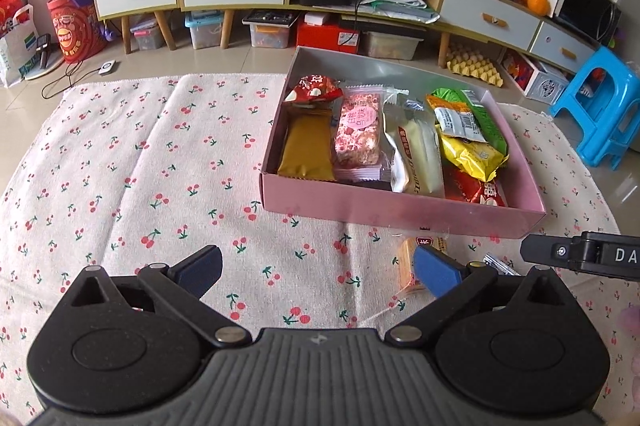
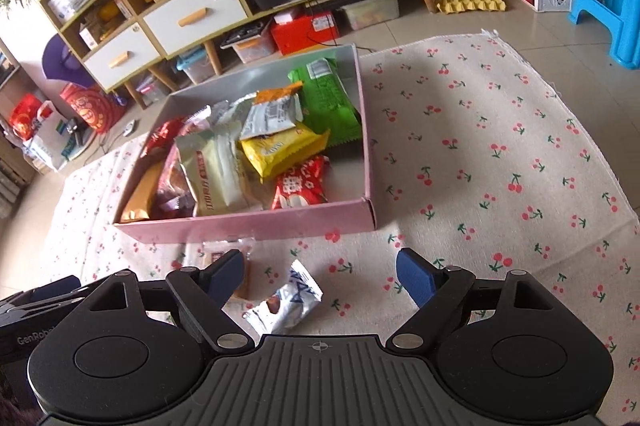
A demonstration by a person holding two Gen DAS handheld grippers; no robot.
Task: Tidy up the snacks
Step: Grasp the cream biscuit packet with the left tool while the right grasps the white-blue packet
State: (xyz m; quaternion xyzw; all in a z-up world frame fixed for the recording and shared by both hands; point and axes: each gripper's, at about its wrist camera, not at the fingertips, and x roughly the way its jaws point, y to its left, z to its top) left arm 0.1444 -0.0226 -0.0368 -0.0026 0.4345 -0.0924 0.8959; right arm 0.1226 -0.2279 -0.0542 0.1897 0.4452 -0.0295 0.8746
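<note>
right tool (image 2: 318, 272) wide and empty, white packet (image 2: 286, 302) just below its gap, long axis slanted; left tool (image 1: 318, 268) wide, empty, beside orange packet (image 1: 412, 266).

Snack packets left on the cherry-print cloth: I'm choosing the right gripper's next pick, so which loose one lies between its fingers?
The crumpled white-and-blue foil packet. It lies between the open right gripper fingers; the clear-wrapped orange snack sits partly behind the picture-left finger.

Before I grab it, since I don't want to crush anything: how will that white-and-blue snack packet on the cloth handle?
The white-and-blue packet looks crinkled and puffy, so probably light and floppy. Its glossy film may slip between the pads. Lying flat on the cherry cloth, it is unlikely to roll.
</note>
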